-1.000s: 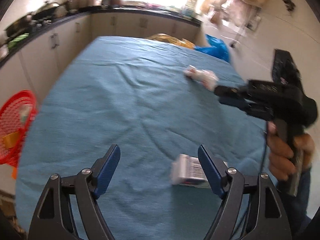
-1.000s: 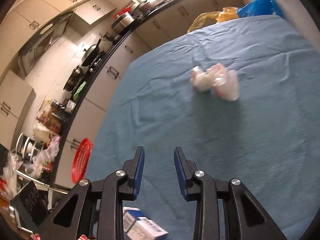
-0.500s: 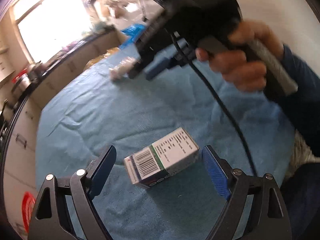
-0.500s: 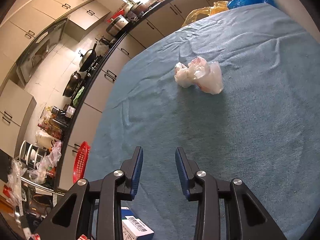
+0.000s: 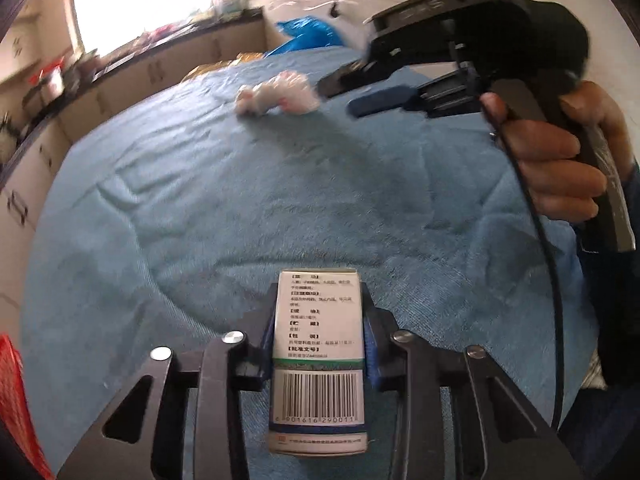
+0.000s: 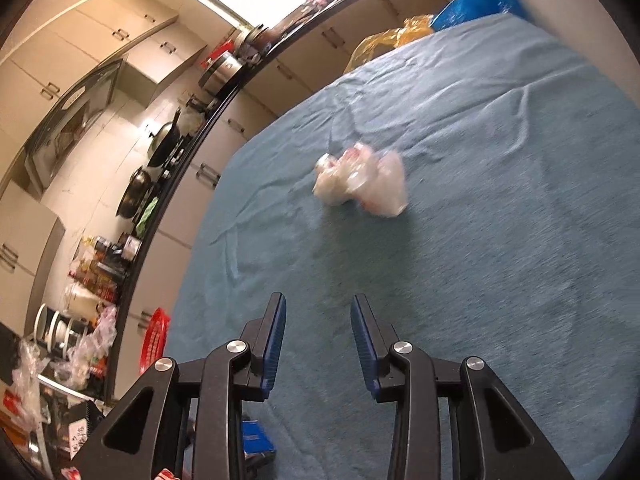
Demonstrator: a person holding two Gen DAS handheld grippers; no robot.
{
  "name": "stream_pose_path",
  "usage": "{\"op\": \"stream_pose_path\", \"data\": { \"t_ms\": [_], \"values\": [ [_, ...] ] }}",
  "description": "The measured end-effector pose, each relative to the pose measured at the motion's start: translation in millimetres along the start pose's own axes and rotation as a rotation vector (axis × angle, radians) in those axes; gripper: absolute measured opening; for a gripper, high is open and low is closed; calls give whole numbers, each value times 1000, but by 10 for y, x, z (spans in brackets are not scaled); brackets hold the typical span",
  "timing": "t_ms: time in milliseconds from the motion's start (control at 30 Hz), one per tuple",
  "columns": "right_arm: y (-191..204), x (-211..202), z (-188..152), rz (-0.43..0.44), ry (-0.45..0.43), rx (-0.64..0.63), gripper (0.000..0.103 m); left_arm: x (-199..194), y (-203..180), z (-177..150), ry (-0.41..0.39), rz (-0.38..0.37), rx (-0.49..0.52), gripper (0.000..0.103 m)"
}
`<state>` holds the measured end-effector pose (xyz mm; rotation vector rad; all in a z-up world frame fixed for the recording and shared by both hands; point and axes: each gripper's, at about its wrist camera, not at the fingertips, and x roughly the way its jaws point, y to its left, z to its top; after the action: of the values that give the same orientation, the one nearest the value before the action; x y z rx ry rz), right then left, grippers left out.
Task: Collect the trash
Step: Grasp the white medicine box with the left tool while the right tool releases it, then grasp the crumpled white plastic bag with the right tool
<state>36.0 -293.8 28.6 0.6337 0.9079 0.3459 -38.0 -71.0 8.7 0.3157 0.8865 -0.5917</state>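
Trash-wise I've got two bits on the blue terry cloth covering the table: a small white cardboard box with a barcode and green stripe, and a crumpled wad of clear-and-pink plastic wrap. My left gripper has the box lengthwise between its blue pads, jaws closing, both pads already up against its long sides, so I'd call that clamped. It sits at about 6 o'clock in the left wrist view, barcode end toward the camera. The wad is up at 12 o'clock in that view, still lying on the cloth.

My right gripper is pointed at the wad, which is around 12 o'clock from its fingertips and well apart from them. Its jaws are opening, nothing between them, just cloth underneath. From the left camera I can see the hand wrapped round the right gripper's handle at 2 o'clock. A red plastic basket sits off the table's edge at 9 o'clock, down by the cabinets.
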Motion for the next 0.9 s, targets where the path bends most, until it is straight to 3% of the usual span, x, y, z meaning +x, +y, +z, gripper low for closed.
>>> {"op": "stream_pose_path", "data": {
  "t_ms": [133,200,267,400,533,633,700,800,900],
  "values": [
    [78,-93,149,-60,-48,-8,55,-43,123,-51,-28,81,-78,33],
    [144,-86,267,-93,-66,-26,59,-65,319,-30,-48,140,-167,33],
    [160,-14,449,-154,-104,-30,65,-88,520,-36,-68,152,-273,33],
    [18,285,713,-216,-109,-15,65,-122,884,-110,-94,191,-438,33],
    [-202,524,782,-140,-79,43,64,-145,1047,-182,-108,183,-534,33],
    [-178,667,733,-96,-41,22,56,-187,1070,-233,-110,186,-564,33],
    [-110,722,665,-58,-23,-11,38,-208,1061,-247,-116,185,-573,33],
    [36,702,570,-60,-28,-78,28,-219,1074,-271,-120,185,-580,33],
    [189,650,450,-66,-48,-132,26,-229,1077,-283,-125,193,-590,33]
  ]
}}
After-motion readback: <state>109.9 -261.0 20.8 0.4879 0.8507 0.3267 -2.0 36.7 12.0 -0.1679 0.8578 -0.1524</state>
